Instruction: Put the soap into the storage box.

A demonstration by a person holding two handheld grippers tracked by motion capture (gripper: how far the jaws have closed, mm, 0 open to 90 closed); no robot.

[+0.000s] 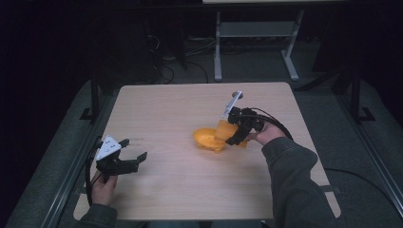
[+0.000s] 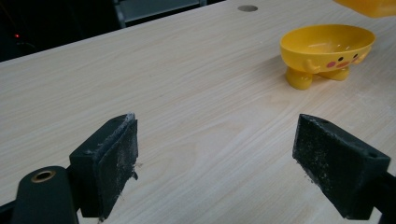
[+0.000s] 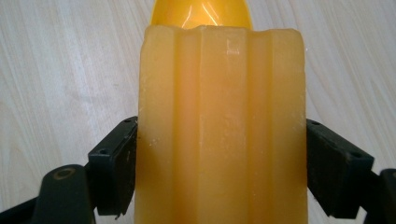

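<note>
Left gripper: your left gripper (image 1: 135, 149) sits near the table's left front corner, held low over the wood by your left hand (image 1: 103, 186); its jaws stand wide apart with bare table between them, gripping nothing

Left gripper pads: in the left gripper view the pads (image 2: 116, 161) look scuffed and dusted with pale specks

Right gripper: your right gripper (image 1: 232, 135) is right of the table's middle, tilted down toward the bowl, your right hand (image 1: 268, 134) behind it; its jaws are closed against the two sides of the block

Block: the orange block (image 3: 222, 126) is clamped between your right jaws, waxy and translucent, with long ridges running along its face; it fills the gap from one pad to the other and sticks well out past the jaw tips

Bowl: the yellow bowl (image 2: 327, 44) stands upright on small stubby feet near the table's middle, with a little face and pink cheeks on its side; it looks empty inside

Block to bowl: in the high view the block (image 1: 225, 129) is at the bowl's (image 1: 207, 138) right rim, just above it; whether they touch, you cannot tell from here

Table: light wood table (image 1: 180, 109), with a small round hole (image 2: 247, 8) near its far edge
</note>
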